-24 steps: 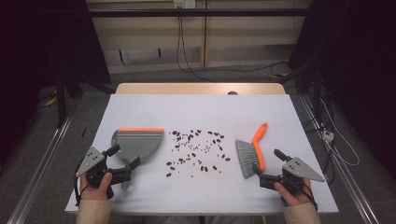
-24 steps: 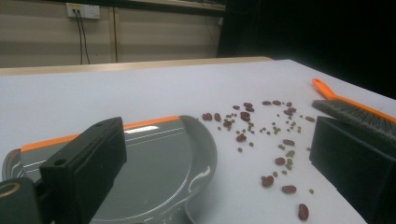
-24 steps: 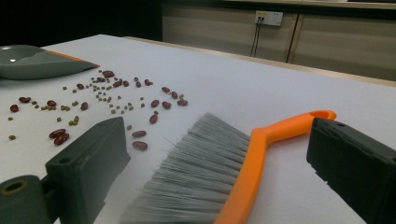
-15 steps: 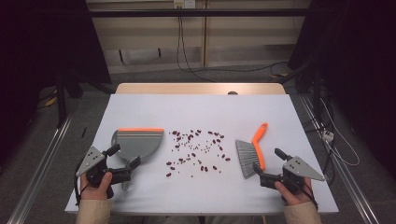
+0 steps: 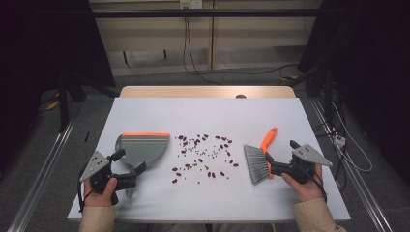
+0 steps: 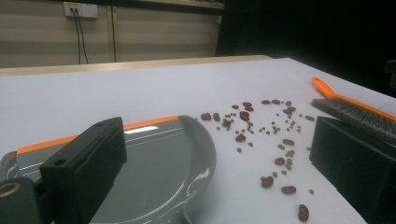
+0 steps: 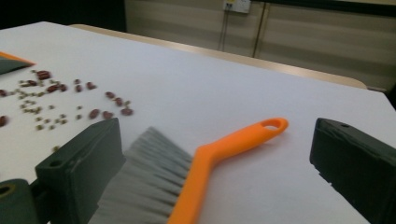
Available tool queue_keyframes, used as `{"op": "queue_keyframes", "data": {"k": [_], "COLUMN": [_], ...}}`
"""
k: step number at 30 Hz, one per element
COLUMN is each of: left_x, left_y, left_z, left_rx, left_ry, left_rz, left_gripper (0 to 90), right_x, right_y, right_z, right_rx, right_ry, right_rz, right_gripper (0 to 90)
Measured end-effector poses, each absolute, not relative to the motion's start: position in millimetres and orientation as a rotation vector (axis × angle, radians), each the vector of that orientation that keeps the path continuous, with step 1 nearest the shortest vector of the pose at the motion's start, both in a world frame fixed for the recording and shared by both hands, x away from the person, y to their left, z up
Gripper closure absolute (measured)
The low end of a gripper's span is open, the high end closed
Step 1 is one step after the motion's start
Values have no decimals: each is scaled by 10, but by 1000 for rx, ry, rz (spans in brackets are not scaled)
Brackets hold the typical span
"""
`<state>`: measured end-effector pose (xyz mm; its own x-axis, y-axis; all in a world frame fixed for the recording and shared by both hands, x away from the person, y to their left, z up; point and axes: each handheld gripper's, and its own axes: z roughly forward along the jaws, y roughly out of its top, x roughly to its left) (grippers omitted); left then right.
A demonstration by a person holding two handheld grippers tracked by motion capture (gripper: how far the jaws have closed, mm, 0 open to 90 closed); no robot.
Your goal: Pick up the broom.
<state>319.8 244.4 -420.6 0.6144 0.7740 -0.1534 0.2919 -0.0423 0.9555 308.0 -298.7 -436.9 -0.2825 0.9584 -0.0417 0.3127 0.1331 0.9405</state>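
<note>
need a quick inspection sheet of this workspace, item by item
surface: white table, flat, with a wooden edge at the far side
job's things: grey dustpan with an orange lip lies at the left; orange-handled brush lies at the right; red beans and smaller greenish bits are scattered between them
clutter: nothing seen
grippers: left hand-held gripper is open, jaws either side of the dustpan's near end; right hand-held gripper is open, jaws either side of the brush handle
cables: black cables hang from a wall socket; more lie on the floor at the right
surroundings: dark room, pale wall panels behind, metal rails along both sides of the table
</note>
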Motion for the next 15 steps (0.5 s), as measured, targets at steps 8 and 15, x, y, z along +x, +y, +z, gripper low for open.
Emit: {"op": "queue_keyframes", "data": {"k": [8, 15], "left_x": [3196, 3203], "left_y": [2436, 2409], "left_z": [-4207, -4208], "left_rx": [1621, 1641], "left_ry": [899, 885], "left_rz": [498, 498], "left_gripper": [36, 36], "right_x": [3365, 3589], "right_y": [-3020, -2935], "right_z": [-4416, -4487], "right_rx": [1329, 1417], "right_ry": [1701, 1721], "right_rz": [1078, 1014], "right_gripper": [34, 102]}}
